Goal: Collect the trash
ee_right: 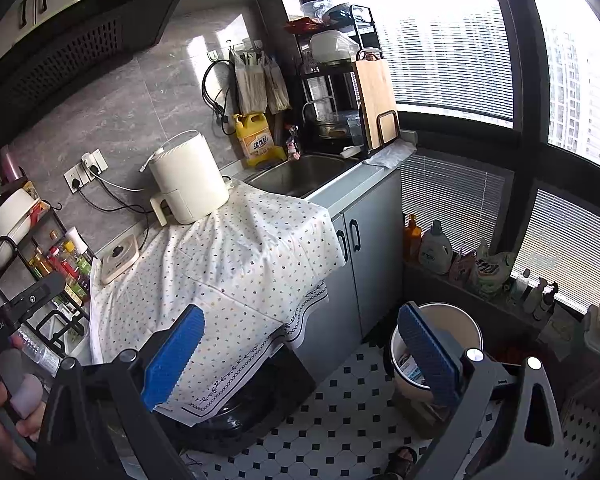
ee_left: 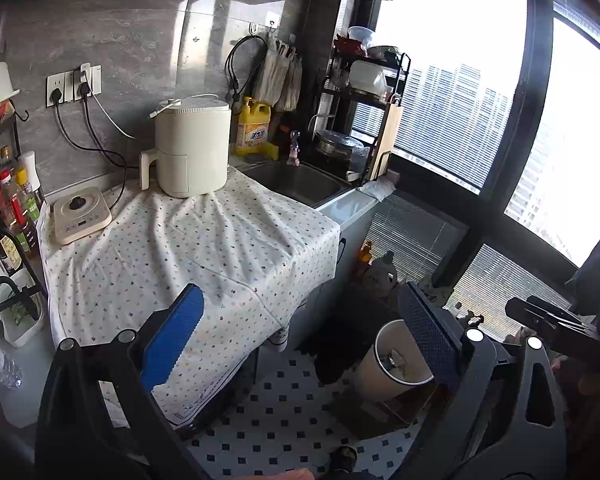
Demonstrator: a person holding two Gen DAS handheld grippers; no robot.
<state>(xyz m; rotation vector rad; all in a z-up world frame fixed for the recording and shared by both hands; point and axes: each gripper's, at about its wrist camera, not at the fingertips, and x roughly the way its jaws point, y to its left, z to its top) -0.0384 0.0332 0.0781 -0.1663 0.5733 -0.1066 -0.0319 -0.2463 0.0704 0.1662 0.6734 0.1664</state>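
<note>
Below, round cream bin (ee_right: 436, 344), seemingly paper-filled.

Upright open cream trash bin (ee_right: 460, 322) on tiled floor, litter inside
</note>
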